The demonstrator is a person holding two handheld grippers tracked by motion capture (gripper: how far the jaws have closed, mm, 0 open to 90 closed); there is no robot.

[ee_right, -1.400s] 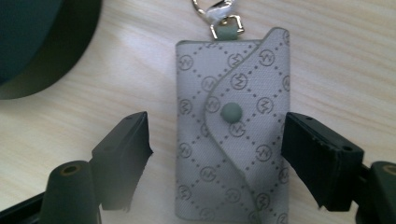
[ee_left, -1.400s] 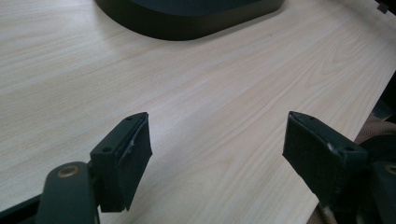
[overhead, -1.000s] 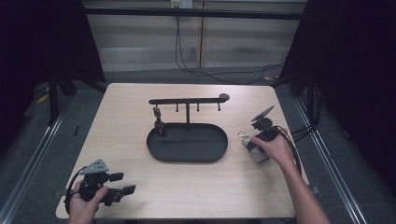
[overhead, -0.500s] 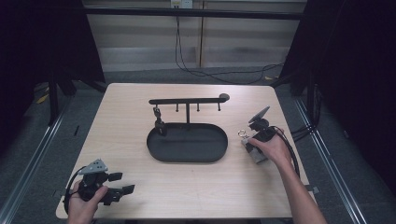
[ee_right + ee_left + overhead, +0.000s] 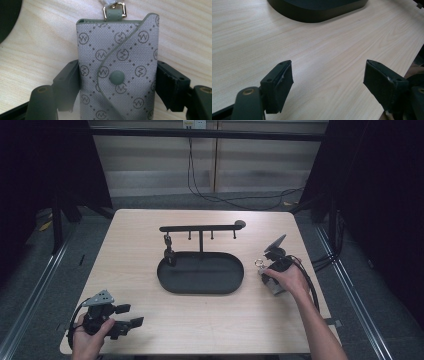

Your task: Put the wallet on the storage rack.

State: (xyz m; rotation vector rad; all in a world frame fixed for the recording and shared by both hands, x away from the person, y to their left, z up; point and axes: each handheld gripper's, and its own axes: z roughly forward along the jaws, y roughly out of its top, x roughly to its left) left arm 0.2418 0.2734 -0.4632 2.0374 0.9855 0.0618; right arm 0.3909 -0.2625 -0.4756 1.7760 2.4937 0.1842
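A grey patterned key pouch (image 5: 117, 75) with a snap button and a metal clasp lies on the wooden table (image 5: 140, 245), right of the black oval tray (image 5: 165, 282). My right gripper (image 5: 117, 82) has just been closing on the pouch (image 5: 268, 281), and its pads now touch both long sides. In the high view the right gripper (image 5: 271, 277) sits under the person's hand. My left gripper (image 5: 129, 316) rests open at the table's front left corner, with bare wood between its jaws (image 5: 328, 75).
A black rail with hooks (image 5: 200, 227) stands on a post at the tray's back edge, and a small dark item (image 5: 168, 249) hangs from its left hook. The tray's rim (image 5: 317, 15) lies ahead of the left gripper. Cables run from the right gripper off the table's right edge.
The right gripper's grey plate has tilted slightly as the hand settled over the pouch. The left hand and gripper have stayed put.
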